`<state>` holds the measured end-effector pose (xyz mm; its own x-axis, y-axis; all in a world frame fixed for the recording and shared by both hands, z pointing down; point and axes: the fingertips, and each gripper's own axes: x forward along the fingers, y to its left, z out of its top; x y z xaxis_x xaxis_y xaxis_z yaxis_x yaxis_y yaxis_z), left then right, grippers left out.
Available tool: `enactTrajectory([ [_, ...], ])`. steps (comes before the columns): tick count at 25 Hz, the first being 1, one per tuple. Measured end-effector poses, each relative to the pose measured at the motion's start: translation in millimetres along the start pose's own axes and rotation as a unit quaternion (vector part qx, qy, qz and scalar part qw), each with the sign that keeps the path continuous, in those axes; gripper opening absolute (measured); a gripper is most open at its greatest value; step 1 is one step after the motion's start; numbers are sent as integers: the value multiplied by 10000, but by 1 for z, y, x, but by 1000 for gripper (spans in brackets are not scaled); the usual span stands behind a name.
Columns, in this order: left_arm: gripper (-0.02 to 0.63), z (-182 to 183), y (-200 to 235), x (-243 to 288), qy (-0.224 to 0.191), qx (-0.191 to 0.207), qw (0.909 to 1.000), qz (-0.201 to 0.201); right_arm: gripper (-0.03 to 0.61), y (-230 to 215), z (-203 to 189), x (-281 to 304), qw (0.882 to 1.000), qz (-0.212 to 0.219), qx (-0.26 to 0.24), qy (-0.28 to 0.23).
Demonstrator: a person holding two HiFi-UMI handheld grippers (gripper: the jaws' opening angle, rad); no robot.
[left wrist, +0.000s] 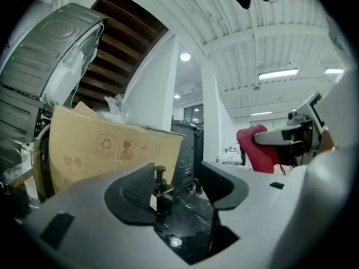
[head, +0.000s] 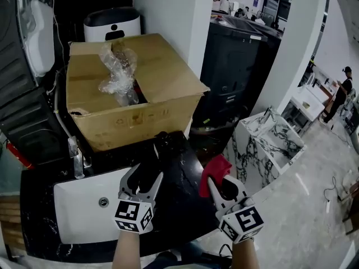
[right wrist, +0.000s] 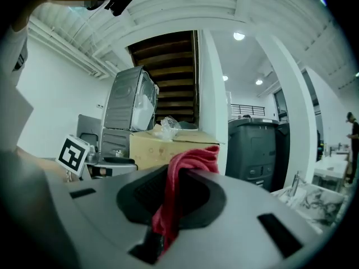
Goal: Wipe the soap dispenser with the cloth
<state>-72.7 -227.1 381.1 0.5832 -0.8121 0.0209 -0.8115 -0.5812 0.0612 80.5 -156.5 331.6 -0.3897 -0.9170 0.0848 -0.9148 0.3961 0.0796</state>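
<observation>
A small black soap dispenser (head: 166, 143) with a pump top stands upright on the black marble counter (head: 185, 200), just in front of the cardboard box. My left gripper (head: 145, 175) is level and open right behind it. In the left gripper view the soap dispenser (left wrist: 159, 192) stands between the wide jaws, close to the left pad (left wrist: 136, 187), and neither pad presses on it. My right gripper (head: 224, 185), to the right, is shut on a red cloth (head: 215, 170). The bunched red cloth (right wrist: 178, 181) hangs from its closed jaws.
A large open cardboard box (head: 132, 102) with a crumpled plastic bag (head: 116, 66) fills the counter's back. A white sink basin (head: 84, 209) with a chrome faucet (head: 76, 157) lies left. A marbled white unit (head: 269, 142) and a black bin (head: 241, 60) stand right.
</observation>
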Motion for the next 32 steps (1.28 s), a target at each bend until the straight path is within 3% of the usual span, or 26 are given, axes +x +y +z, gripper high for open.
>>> enactTrajectory([
  [6, 251, -24, 15, 61, 281, 71, 9989, 361, 51, -36, -8, 33, 9991, 421, 5, 85],
  [11, 185, -46, 29, 111, 560, 1, 9971, 509, 51, -63, -27, 53, 9982, 542, 98, 253],
  [16, 178, -65, 43, 146, 757, -56, 9942, 762, 51, -80, -47, 66, 9962, 719, 78, 490],
  [21, 171, -70, 52, 164, 749, 51, 9929, 922, 51, -95, -56, 77, 9952, 762, 136, 593],
  [27, 94, -69, 57, 169, 695, 255, 9911, 1107, 51, -97, -60, 82, 9946, 796, 115, 662],
  [32, 92, -66, 51, 158, 691, 19, 9926, 996, 51, -87, -56, 78, 9944, 842, 85, 637],
])
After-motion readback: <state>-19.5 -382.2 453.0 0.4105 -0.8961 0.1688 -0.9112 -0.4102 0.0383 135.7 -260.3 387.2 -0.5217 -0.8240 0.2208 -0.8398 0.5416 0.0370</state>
